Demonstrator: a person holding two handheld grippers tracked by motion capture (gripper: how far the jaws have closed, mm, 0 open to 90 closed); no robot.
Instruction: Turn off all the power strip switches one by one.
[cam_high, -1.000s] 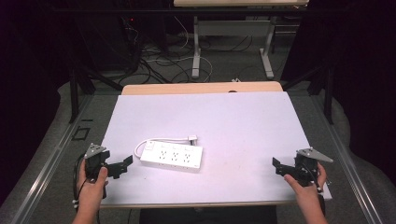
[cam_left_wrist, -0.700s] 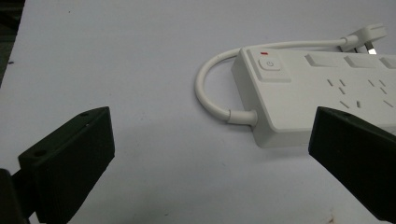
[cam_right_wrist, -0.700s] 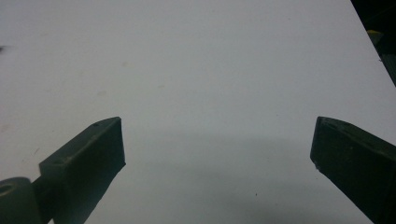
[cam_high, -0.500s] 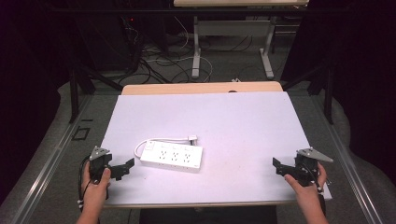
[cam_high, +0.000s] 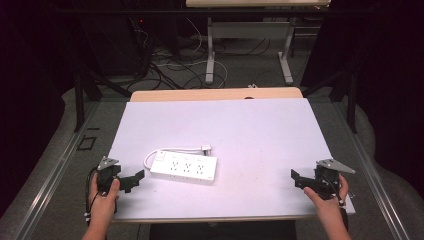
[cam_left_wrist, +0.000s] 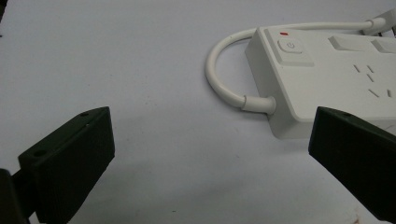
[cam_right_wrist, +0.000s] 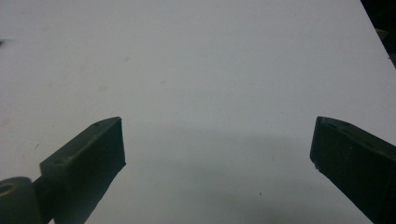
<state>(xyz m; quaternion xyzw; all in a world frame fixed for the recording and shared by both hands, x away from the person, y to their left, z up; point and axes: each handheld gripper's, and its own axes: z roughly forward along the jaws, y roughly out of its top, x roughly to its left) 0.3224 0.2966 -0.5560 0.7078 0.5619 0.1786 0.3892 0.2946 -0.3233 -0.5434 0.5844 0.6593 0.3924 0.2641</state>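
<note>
A white power strip (cam_high: 184, 167) lies flat on the white table (cam_high: 250, 135), left of centre, its short cord (cam_high: 175, 150) looped along its far side to a plug (cam_high: 205, 148). My left gripper (cam_high: 134, 181) stands open at the table's front left corner, just left of the strip. In the left gripper view the strip's switch end (cam_left_wrist: 322, 70) and cord loop (cam_left_wrist: 224, 88) lie ahead to the right of my left gripper (cam_left_wrist: 212, 140), with nothing between the jaws. My right gripper (cam_high: 299, 179) is open near the front right corner, over bare table (cam_right_wrist: 210, 70).
Beyond the table's far edge a wooden board (cam_high: 215, 94) shows, then a floor with tangled cables (cam_high: 165, 60) and the metal legs of another desk (cam_high: 210, 50). Rails run along both sides of the table.
My left gripper has drifted slightly toward the table's front edge and a little right. The right gripper and the power strip have stayed put.
</note>
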